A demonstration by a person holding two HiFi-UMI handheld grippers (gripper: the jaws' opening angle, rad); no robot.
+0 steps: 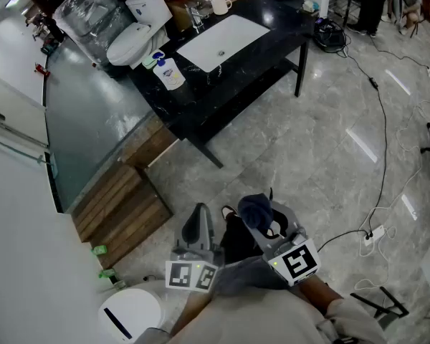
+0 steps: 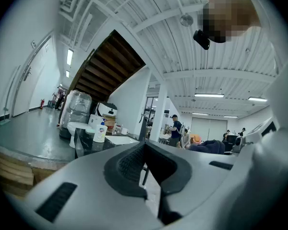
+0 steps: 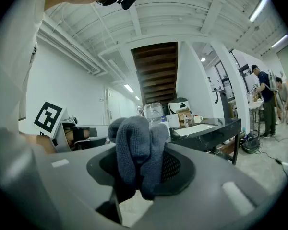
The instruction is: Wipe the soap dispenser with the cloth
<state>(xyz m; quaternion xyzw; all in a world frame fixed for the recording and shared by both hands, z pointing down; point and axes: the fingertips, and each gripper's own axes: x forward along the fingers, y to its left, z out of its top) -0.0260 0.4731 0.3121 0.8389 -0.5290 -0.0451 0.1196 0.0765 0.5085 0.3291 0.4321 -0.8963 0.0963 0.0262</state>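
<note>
**Grey knit cloth loaded; dispenser not yet reached**

Grey-blue knit fabric is the nearest item. The cloth (image 3: 137, 150) sits bunched between the jaws of your right gripper (image 1: 264, 221). The jaws are clamped on its lower part, and a rounded wad stands up past the tips. This wad is your wiping face.

Your left gripper (image 2: 145, 162) is held just beside the right one, close to your body. Its jaws are together with nothing between them.

**Progress**

1. Cloth pickup: done, judging by the firm hold.
2. Approach: not done. A wide stretch of pale tiled floor (image 1: 308, 156) lies between both grippers and the work surface.
3. Wiping: not started. The cloth is well apart from the target.

**Target location**

The soap dispenser (image 1: 171, 73) stands upright on the black counter (image 1: 258, 56). It is at the counter's left end, left of the white sink basin (image 1: 222, 41). A white toilet bowl (image 1: 129, 41) sits just beyond that end.

**Target condition**

The dispenser is a white bottle with a blue pump head and a blue-marked label on its front. At this range you cannot tell whether it is wet, dusty or smeared. Its body looks like smooth plastic and probably light, so expect it to slide or tip under sideways wiping pressure. You may need the free left gripper to steady it.
</note>
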